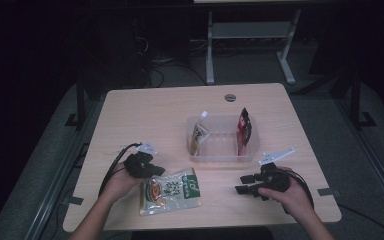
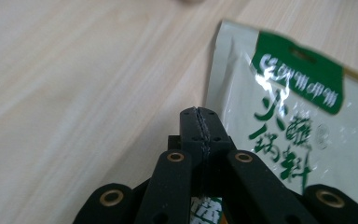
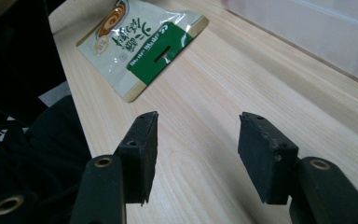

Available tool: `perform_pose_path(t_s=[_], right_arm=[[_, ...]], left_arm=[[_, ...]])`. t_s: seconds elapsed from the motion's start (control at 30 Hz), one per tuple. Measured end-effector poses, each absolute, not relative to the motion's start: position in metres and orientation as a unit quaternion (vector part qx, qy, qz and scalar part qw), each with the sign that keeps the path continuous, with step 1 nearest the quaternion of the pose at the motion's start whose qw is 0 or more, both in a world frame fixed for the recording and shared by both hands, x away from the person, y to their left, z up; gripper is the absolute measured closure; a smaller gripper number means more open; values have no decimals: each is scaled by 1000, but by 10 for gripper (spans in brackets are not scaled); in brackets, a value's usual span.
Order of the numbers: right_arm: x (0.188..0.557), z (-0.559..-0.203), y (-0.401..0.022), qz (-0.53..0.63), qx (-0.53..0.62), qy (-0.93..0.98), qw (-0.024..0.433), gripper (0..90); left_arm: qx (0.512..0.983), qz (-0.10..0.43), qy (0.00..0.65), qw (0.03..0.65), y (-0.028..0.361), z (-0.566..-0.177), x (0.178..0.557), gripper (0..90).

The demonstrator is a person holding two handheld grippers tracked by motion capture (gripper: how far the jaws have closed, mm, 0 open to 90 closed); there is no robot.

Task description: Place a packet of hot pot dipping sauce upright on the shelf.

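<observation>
**Left claw shut at the pouch corner: hazards and obstructions**

1. Claw state. I read the left claw (image 1: 149,166) as fully closed. In the left gripper view its two black pads meet along one seam with no gap. That seam sits right at the edge of the flat white-and-green printed foil pouch (image 2: 298,116). I cannot tell whether any film is nipped between the pads. The right claw (image 3: 196,154) stands about half open, holds nothing, and sits low over bare wood.

2. Location of the work item. The pouch (image 1: 172,189) lies flat near the front edge of the light wooden table (image 1: 145,115), between the two hands. Its green header end points toward the right claw.

3. Failure modes, in my judgement.
- If the pads hold only a sliver of film, or none, a lift will probably drop the pouch or leave it behind.
- The foil looks glossy, so a thin corner grip may slip under the weight of the contents.
- A pouch hanging from one corner will likely swing and fold, making it awkward to place.
- A pull toward me may carry the pouch off the table's front edge.

4. Surroundings. A clear rectangular plastic bin (image 1: 220,152) stands beyond the pouch, toward the right. Inside it, a beige spouted pouch (image 1: 198,135) leans at the left end and a red-and-black sachet (image 1: 244,127) stands at the right end. The middle of the bin is free.

5. Obstructions. The near wall of the bin lies on the path from pouch to bin, and the pouch would have to clear it. The right claw lies close to that path.
</observation>
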State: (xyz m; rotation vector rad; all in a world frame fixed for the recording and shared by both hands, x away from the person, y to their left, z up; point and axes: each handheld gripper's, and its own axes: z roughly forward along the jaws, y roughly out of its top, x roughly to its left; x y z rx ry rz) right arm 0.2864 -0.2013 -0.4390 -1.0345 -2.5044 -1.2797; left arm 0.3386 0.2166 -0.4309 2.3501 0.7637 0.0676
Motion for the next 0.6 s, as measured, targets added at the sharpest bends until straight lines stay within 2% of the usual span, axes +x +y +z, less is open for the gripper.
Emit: perform_pose_path(t_s=[0.17, 0.47, 0.6], right_arm=[[287, -440, -202, -429, -344, -832, 73, 462], [286, -442, -195, -421, -341, -838, 69, 446], [286, -442, -193, -420, -341, -838, 71, 443]], left_arm=[[878, 50, 315, 356, 241, -416, 318, 896], [871, 50, 346, 345, 272, -429, 277, 889], [870, 42, 362, 333, 276, -438, 276, 828]])
